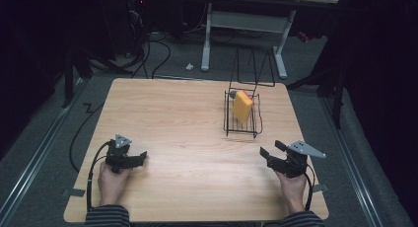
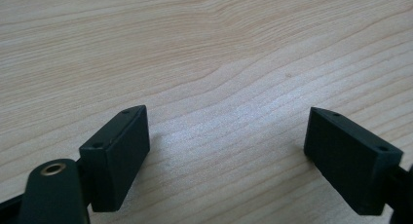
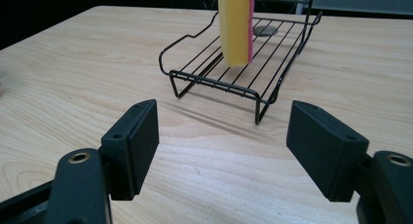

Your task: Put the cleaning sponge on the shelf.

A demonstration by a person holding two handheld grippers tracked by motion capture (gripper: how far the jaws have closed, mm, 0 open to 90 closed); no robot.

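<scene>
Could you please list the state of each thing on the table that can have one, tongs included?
Left tongs: open, empty, low over bare wood.
Right tongs: open, empty, pointed toward the rack.
Wire rack: upright on the table, holding the sponge.
Sponge: standing on edge in the rack, yellow face toward the right tongs' camera, pink layer behind.
Table: bare apart from the rack.

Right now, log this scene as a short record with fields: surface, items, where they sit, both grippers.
surface: wooden table
rack: black wire rack, far right part of the table
sponge: yellow sponge with a pink back, standing on edge in the rack
left gripper: open, holding nothing, low over the near left of the table
right gripper: open, holding nothing, near right, pointed toward the rack
contact: neither gripper touches rack or sponge
</scene>
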